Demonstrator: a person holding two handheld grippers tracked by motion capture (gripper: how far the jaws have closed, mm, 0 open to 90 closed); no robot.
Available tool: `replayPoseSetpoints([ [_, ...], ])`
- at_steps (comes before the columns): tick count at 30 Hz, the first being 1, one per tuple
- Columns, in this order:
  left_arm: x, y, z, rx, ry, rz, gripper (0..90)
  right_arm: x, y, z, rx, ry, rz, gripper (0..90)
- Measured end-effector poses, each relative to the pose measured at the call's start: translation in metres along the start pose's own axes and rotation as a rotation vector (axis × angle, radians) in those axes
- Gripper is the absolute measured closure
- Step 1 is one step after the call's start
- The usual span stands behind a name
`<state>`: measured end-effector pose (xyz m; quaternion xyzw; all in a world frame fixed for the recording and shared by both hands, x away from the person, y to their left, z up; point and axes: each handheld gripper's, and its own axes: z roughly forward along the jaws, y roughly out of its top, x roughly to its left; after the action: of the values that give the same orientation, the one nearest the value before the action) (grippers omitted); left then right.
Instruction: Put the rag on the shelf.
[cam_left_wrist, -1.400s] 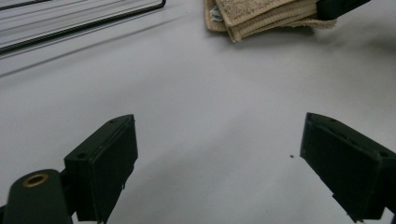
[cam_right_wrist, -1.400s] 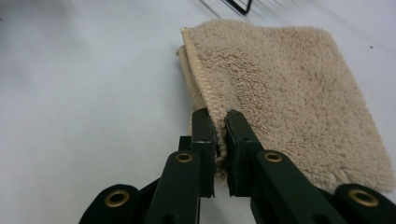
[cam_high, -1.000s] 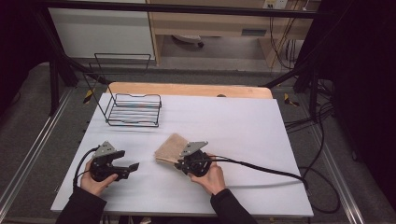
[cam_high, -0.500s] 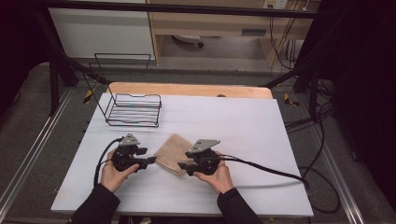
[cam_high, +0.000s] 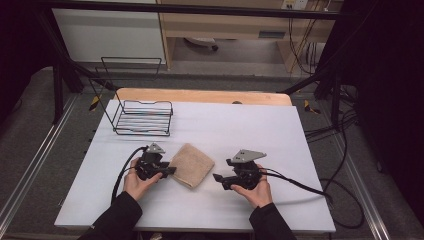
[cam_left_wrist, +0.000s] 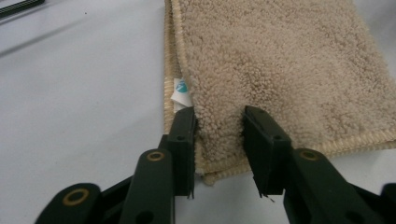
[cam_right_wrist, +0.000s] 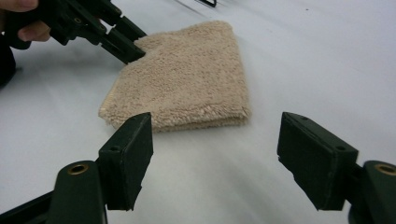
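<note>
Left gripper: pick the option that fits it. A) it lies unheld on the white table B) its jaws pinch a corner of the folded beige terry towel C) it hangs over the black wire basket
B: the left gripper has its jaws closed on the folded beige terry towel at a corner.

Both forearms come in from the near edge in dark sleeves. The left gripper (cam_high: 167, 171) points right, its 2 jaws partly closed, pinching tan pile between them (not fully together). The right gripper (cam_high: 218, 178) points left, jaws spread wide, gripping nothing
</note>
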<state>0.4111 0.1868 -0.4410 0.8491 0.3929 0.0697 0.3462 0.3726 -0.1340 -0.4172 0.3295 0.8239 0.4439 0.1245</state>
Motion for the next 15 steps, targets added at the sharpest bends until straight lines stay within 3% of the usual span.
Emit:
replayPoseSetpoints([
  [1, -0.001, 0.0, 0.0, 0.005, -0.01, 0.002, 76.5, -0.003, -0.003, -0.001, 0.006, -0.011, 0.011, 24.3],
  [4, -0.006, 0.003, 0.0, 0.02, 0.009, 0.025, 81.2, -0.006, -0.004, -0.001, 0.014, -0.015, 0.021, 23.8],
  [7, -0.01, 0.007, -0.004, 0.014, 0.031, 0.049, 82.3, -0.006, -0.005, 0.0, 0.017, -0.018, 0.019, 23.3],
  [10, -0.01, 0.014, -0.011, -0.022, 0.045, 0.061, 82.4, -0.007, -0.005, 0.0, 0.026, -0.024, 0.009, 22.0],
  [15, -0.002, 0.021, -0.005, -0.006, 0.089, 0.056, 81.9, -0.007, -0.006, 0.001, 0.04, -0.03, 0.005, 19.8],
])
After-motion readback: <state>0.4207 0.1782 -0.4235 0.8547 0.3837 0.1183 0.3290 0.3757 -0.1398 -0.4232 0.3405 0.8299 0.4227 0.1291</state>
